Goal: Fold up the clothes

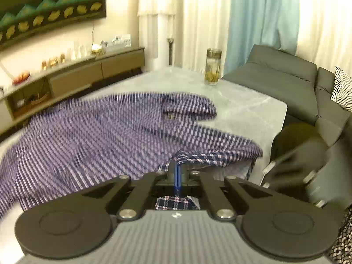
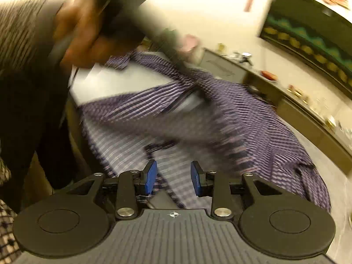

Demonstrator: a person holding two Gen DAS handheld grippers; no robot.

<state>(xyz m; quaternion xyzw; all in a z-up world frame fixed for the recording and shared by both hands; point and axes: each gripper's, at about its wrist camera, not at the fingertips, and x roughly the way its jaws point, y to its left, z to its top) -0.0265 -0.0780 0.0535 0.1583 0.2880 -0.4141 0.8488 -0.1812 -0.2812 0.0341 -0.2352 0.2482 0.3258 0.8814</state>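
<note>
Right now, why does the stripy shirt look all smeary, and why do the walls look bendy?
Left wrist view: the shirt is streaked by motion blur, while the left gripper, shut on its cloth, stays sharp; the fisheye lens bends the shelf. Right wrist view: stronger blur smears the shirt and the hand; the open right gripper is crisp.

Each gripper, the left gripper and the right gripper, has matt black linkage arms joined by silver round-headed screws, two large black discs at the sides, and a grey ribbed body bearing a small crosshair mark. The jaws carry blue pads. The person wears a dark sleeve over a black-and-white patterned garment.
</note>
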